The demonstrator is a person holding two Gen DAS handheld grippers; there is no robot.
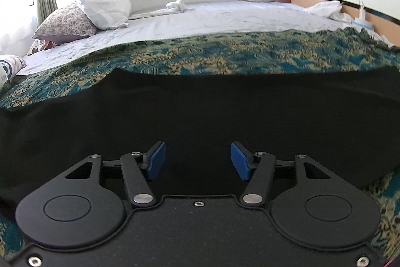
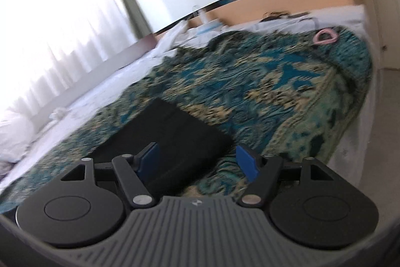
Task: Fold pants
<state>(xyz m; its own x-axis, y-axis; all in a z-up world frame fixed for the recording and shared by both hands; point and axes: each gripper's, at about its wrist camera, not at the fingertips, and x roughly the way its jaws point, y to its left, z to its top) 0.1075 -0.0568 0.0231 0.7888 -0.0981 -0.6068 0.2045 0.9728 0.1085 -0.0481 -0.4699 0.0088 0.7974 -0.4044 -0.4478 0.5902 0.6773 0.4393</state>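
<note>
Black pants point(image 1: 200, 111) flat on teal-gold patterned spread, filling lower middle of left wrist frame edge to edge. In right wrist frame point(image 2: 172, 139): folded dark rectangle, lower centre, corners squared.

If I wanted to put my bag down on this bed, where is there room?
The white sheet between the pillows and the patterned blanket is mostly bare. The blanket right of the black pants is free up to a pink ring. The far right edge by the wall is cluttered.
</note>
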